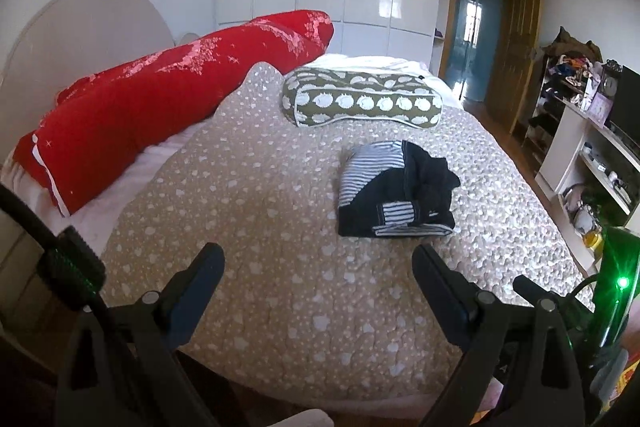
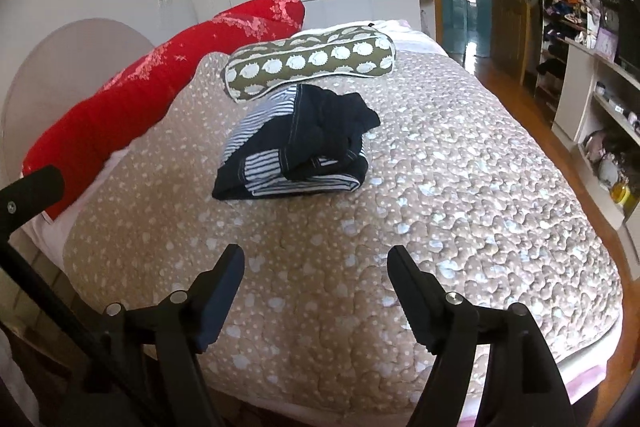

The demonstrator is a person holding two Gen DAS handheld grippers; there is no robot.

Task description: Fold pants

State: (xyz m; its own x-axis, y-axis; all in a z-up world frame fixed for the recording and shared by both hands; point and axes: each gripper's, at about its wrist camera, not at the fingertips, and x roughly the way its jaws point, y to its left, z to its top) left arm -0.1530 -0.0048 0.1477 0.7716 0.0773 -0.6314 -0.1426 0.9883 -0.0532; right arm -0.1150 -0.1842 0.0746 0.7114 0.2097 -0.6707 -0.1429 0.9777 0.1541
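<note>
The pants (image 1: 396, 187) (image 2: 298, 147), dark navy with grey-and-white striped parts, lie folded into a compact bundle in the middle of the bed. A loose dark end is bunched on top of the bundle. My left gripper (image 1: 318, 255) hovers over the near part of the beige quilt (image 1: 256, 227), short of the bundle and to its left. Its jaws stand open with nothing between them. My right gripper (image 2: 316, 257) is also open and empty, short of the pants above the quilt (image 2: 460, 187).
An olive cushion with white hedgehog shapes (image 1: 362, 101) (image 2: 310, 65) lies just behind the pants. A long red pillow (image 1: 160, 95) (image 2: 160, 75) runs along the bed's left side by the headboard. Cluttered shelves (image 1: 592, 147) (image 2: 600, 107) stand to the right, across a strip of wooden floor.
</note>
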